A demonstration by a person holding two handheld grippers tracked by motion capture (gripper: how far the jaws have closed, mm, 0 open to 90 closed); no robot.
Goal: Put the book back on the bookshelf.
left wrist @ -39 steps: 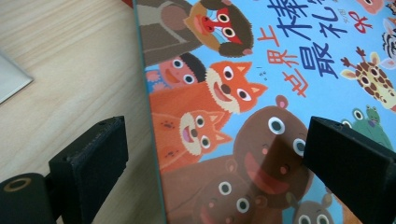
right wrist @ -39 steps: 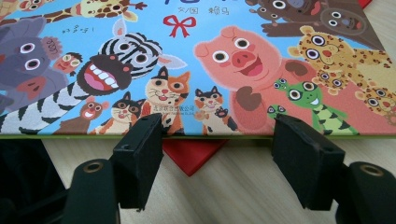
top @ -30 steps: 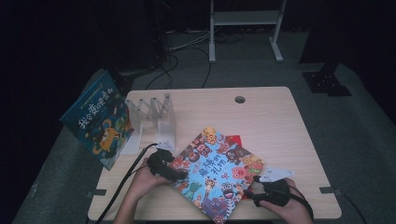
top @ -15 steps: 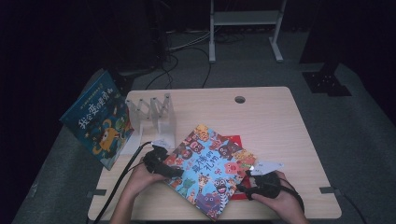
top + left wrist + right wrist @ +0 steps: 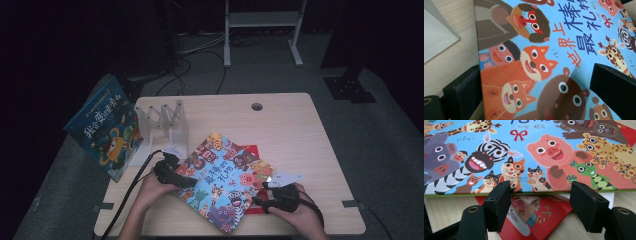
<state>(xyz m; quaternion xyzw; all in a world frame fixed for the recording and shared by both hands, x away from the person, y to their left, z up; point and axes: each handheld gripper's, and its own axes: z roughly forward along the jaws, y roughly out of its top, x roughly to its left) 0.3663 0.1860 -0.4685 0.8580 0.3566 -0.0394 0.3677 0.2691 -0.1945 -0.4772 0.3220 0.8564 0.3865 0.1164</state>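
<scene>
The animal picture book [image 5: 225,182] has slid toward the bench's [image 5: 300,130] near-left since a second ago — left claw [image 5: 172,172] straddles its edge, right claw [image 5: 267,192] gapes narrowly at its opposite edge over the red book [image 5: 539,215] — repositioning looks underway.

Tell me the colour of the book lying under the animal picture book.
Red, with a small illustration; the red book shows best in the right gripper view, beneath the animal picture book.

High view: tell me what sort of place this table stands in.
Probably a lab or studio set up for recording, not a home: the light wooden table stands alone on grey carpet in a darkened room, loose cables run across the floor behind it, and a white metal stand sits beyond.
</scene>
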